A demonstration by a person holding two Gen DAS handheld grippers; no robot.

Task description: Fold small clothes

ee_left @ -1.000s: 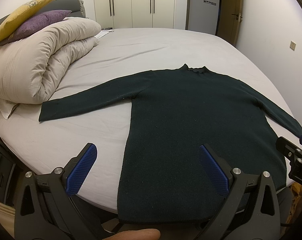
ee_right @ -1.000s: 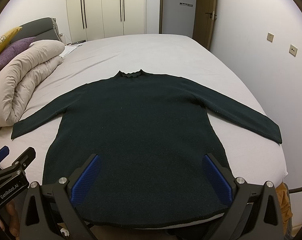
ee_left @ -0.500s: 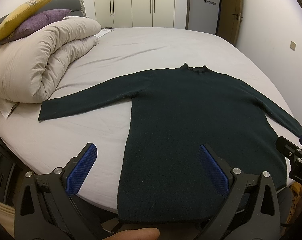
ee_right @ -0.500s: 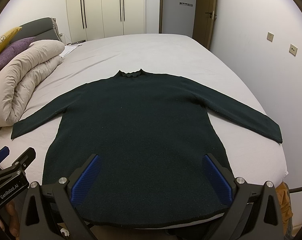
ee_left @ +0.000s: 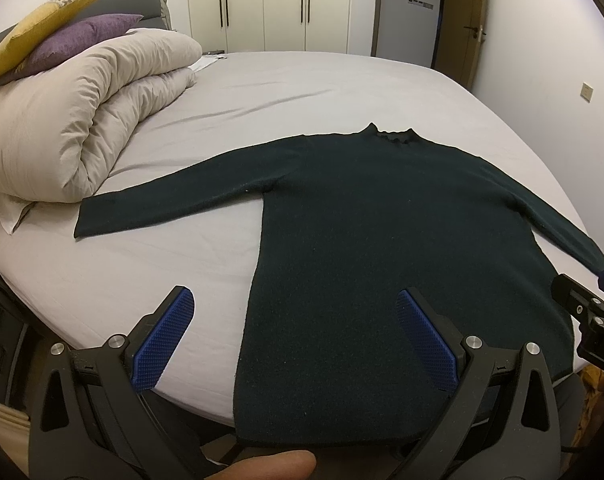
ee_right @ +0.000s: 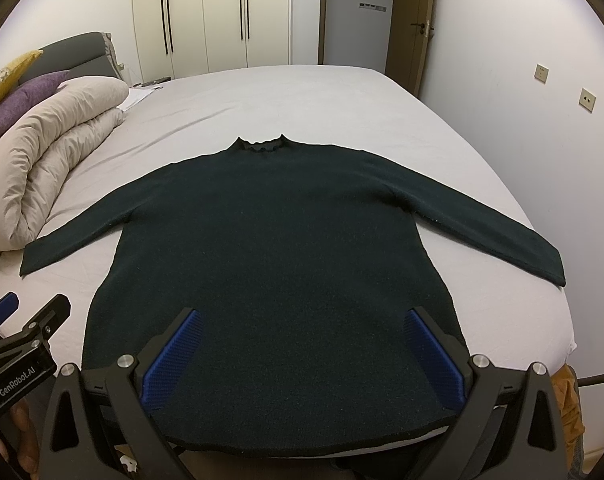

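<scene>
A dark green long-sleeved sweater [ee_left: 382, 248] lies flat on the bed, collar far, hem at the near edge, both sleeves spread out; it also shows in the right wrist view [ee_right: 270, 264]. My left gripper [ee_left: 294, 336] is open and empty, above the hem's left side, straddling the sweater's left edge. My right gripper [ee_right: 302, 352] is open and empty, above the hem's middle. Each gripper shows at the edge of the other's view.
The bed [ee_left: 302, 92] has a light grey sheet. A rolled beige duvet [ee_left: 62, 120] with purple and yellow cushions [ee_left: 74, 36] lies at the left. Wardrobes and a door stand behind. The wall [ee_right: 542, 100] runs close along the right.
</scene>
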